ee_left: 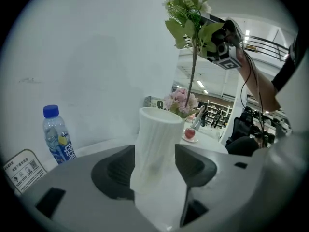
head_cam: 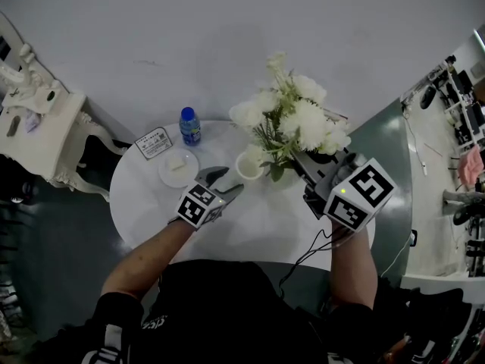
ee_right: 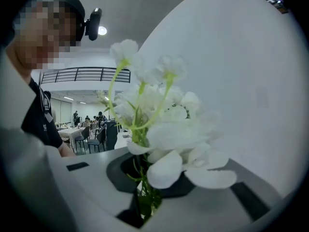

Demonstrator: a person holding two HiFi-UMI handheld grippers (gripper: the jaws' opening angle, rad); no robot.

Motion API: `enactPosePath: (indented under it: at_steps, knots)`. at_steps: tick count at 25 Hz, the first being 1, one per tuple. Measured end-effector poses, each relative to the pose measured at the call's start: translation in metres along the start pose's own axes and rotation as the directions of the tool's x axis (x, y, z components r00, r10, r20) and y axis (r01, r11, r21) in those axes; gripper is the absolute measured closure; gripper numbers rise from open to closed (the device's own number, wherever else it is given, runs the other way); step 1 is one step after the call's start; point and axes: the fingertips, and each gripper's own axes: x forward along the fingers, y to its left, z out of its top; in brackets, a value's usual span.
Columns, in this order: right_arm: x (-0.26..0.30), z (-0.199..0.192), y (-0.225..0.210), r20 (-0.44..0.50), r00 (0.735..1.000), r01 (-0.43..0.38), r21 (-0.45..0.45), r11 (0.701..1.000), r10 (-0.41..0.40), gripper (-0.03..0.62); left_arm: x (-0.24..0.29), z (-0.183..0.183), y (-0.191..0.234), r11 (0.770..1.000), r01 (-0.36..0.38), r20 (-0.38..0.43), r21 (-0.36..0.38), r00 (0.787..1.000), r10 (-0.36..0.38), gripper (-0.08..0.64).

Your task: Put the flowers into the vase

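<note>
Right hand-held gripper (head_cam: 303, 163) clenches the flowers (head_cam: 292, 116) above the vase (head_cam: 248, 165); left hand-held gripper (head_cam: 227, 180) straddles it, released.

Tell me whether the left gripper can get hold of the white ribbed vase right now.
Probably yes: the white ribbed vase stands between the left gripper's open jaws, and the white flowers are held clear above.

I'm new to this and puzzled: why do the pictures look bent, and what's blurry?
Both gripper views: fisheye circles with black corners. Right gripper view: the flowers sit close, soft and washed-out. Left gripper view: the vase fairly sharp. Head view: even light.
</note>
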Motion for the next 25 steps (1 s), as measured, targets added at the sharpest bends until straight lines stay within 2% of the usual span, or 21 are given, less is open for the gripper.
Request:
enactPosePath:
  at_steps: [9,15,18,25]
  knots:
    - [0.016,-0.004,-0.010,0.042,0.999,0.015,0.022,1.000,-0.016,0.518,0.018,0.002,0.003,1.000,0.010,-0.026,0.026,1.000,-0.010,0.284]
    - [0.017,-0.023,-0.003,0.086,0.996,0.029,-0.001,1.000,-0.029,0.518,0.025,-0.007,-0.001,0.999,0.007,-0.037,0.032,0.999,-0.006,0.273]
    - [0.028,-0.029,-0.003,0.111,0.993,0.027,0.015,1.000,-0.029,0.520,0.027,-0.004,0.004,1.000,0.007,-0.038,0.031,0.999,-0.006,0.268]
    - [0.041,-0.054,-0.004,0.105,0.994,0.035,0.048,0.998,-0.040,0.518,0.031,-0.002,0.006,0.999,0.011,-0.029,0.036,1.000,-0.010,0.259]
